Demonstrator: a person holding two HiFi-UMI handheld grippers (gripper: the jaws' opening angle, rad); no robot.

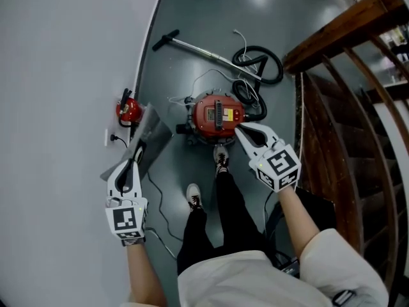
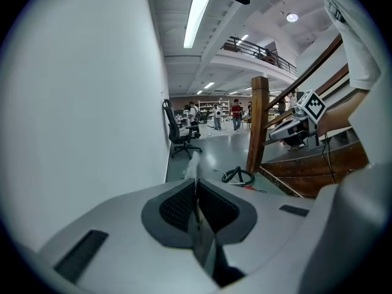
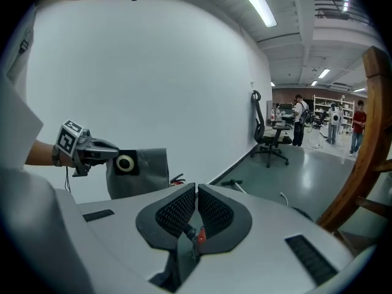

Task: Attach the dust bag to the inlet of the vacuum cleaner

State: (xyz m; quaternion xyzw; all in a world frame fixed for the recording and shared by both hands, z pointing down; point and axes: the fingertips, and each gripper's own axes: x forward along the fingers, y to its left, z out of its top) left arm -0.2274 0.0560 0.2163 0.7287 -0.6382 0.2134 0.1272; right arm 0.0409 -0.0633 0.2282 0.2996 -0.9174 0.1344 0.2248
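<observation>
Grey floor (image 1: 275,18); flat grey dust bag (image 1: 155,133) pinched in left claw (image 1: 138,149), right claw (image 1: 239,128) shut, empty

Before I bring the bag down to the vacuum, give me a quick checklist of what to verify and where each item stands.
1. Grip on the bag: ok. The left tool is shut on the edge of the dust bag.
2. Bag's collar opening unblocked: ok. The round hole looks open.
3. Right tool free to help: ok. It is shut with nothing between its pads.
4. Inlet on the vacuum cleaner located and uncovered: cannot tell from any view.
5. Bag lined up with the vacuum cleaner: not ok. It hangs off to the left, apart from it.
</observation>
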